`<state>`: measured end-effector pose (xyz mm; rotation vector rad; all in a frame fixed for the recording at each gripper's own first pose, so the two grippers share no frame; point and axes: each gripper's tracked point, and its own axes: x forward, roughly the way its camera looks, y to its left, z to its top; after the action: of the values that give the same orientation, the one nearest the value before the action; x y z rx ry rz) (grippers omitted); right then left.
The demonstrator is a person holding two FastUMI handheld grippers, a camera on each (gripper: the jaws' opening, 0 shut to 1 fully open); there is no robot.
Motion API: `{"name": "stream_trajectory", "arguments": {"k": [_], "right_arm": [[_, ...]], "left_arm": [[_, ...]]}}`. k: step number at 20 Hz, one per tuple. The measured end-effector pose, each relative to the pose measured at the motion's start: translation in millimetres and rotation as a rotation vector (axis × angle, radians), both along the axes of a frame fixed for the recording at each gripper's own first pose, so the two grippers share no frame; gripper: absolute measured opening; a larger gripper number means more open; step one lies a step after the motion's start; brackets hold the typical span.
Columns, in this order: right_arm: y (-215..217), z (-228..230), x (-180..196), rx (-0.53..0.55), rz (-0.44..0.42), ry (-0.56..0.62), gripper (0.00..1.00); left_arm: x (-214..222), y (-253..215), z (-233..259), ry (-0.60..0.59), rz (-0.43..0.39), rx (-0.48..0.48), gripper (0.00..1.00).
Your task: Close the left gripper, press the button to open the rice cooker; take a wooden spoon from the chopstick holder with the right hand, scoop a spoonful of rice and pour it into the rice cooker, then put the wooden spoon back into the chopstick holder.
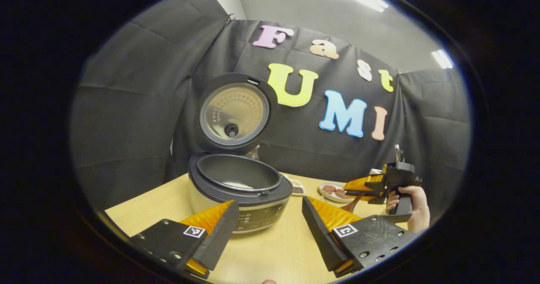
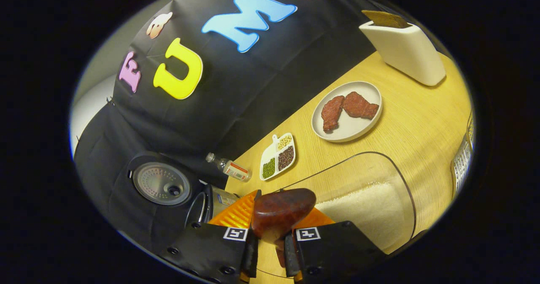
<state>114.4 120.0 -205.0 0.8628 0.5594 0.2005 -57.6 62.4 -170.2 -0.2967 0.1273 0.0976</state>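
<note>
No legible txt; rice cooker (image 1: 253,220) panel marks too small to read.

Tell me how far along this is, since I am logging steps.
Done: the cooker stands with its lid up, and the left gripper is open in front of it. In hand: the right gripper is shut on the spoon, above the container of rice. Left: scooping, pouring into the cooker, returning the spoon to the holder.

Pale yellow wood-grain table (image 2: 405,123). Dark reddish-brown glossy wooden spoon (image 2: 282,210). Round white plate (image 2: 353,130) carries reddish-brown pieces. White divided dish (image 2: 273,148) holds green, dark maroon, beige grains. Cream-white rectangular chopstick holder (image 2: 405,52). Dark grey rice cooker (image 1: 240,189), silver perforated inner lid.
</note>
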Motion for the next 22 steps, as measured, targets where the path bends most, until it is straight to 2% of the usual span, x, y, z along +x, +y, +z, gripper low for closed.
{"name": "stream_trajectory", "arguments": {"k": [3,4,8,13,14,16,17,19,20,22], "right_arm": [[-13.6,-0.3,-0.6,0.070,-0.051,0.011,0.24],[-19.6,1.2,-0.8,0.087,-0.069,0.010,0.27],[-47.9,7.5,1.2,0.138,-0.153,0.013,0.27],[-70.5,33.8,6.7,0.265,-0.220,-0.017,0.27],[-72.2,41.1,9.0,0.297,-0.230,-0.024,0.24],[-72.0,52.9,13.7,0.349,-0.235,-0.038,0.24],[-69.1,55.7,15.7,0.360,-0.226,-0.038,0.27],[-67.0,63.5,20.3,0.382,-0.227,-0.043,0.24],[-66.2,69.9,22.4,0.395,-0.231,-0.053,0.27],[-64.5,83.6,26.2,0.413,-0.237,-0.075,0.27]], "left_arm": [[-0.2,-1.8,-2.3,0.004,0.001,-0.028,0.94],[0.0,-1.4,-3.8,0.008,0.004,-0.032,0.94],[0.2,4.4,-7.4,0.015,0.025,-0.037,0.94],[2.6,5.1,-6.1,0.009,0.027,-0.076,0.94],[3.9,5.1,-5.2,0.007,0.024,-0.089,0.94],[3.6,8.7,-5.4,0.003,0.030,-0.097,0.94],[4.1,13.1,-4.6,0.002,0.038,-0.092,0.94],[0.8,19.8,-3.4,-0.005,0.053,-0.086,0.94],[-0.9,22.2,-2.9,-0.006,0.059,-0.085,0.93],[-2.3,25.5,-4.7,-0.005,0.068,-0.086,0.94]]}}
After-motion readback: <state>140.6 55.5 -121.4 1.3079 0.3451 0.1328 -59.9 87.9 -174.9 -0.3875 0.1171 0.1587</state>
